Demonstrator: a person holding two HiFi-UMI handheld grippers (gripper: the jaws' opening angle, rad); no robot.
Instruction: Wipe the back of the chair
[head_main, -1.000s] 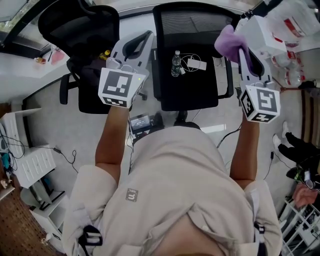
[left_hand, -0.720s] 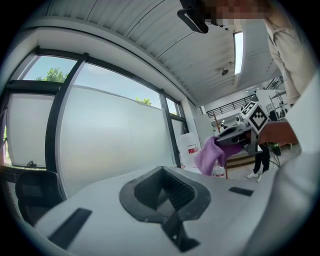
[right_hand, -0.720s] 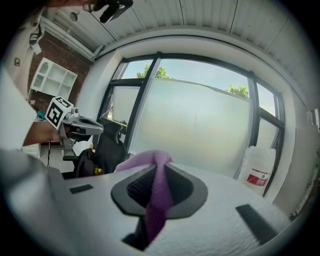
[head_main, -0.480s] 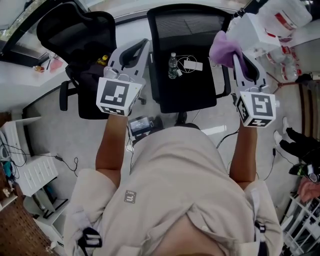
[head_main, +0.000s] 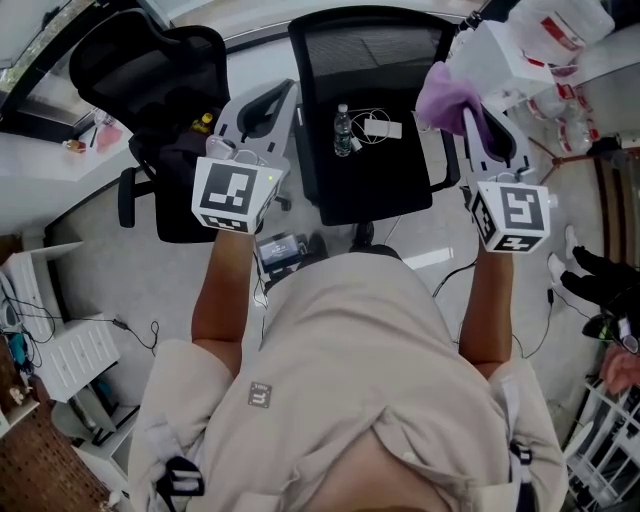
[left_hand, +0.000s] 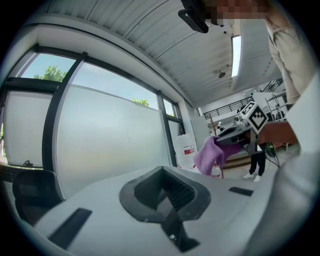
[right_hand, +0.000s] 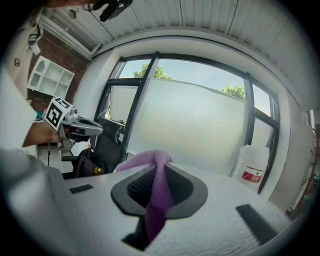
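A black office chair (head_main: 372, 175) stands in front of me, its mesh back (head_main: 375, 45) at the far side in the head view. My right gripper (head_main: 465, 100) is raised over the chair's right armrest, shut on a purple cloth (head_main: 445, 92) that bunches above its tip. In the right gripper view the cloth (right_hand: 156, 170) hangs pinched between the black pads of the right gripper (right_hand: 159, 187). My left gripper (head_main: 262, 105) is held up left of the chair; its jaws are together with nothing in them, as the left gripper (left_hand: 162, 187) view shows.
A water bottle (head_main: 343, 130) and a white charger with cable (head_main: 381, 127) lie on the chair's seat. A second black chair (head_main: 150, 70) stands at the left by a white desk (head_main: 40, 140). White containers (head_main: 500, 55) are at the right, cables and a device (head_main: 285, 245) on the floor.
The view has drifted slightly, so the chair sits a little further left. Both grippers keep the same raised pose, and the cloth stays in the right one.
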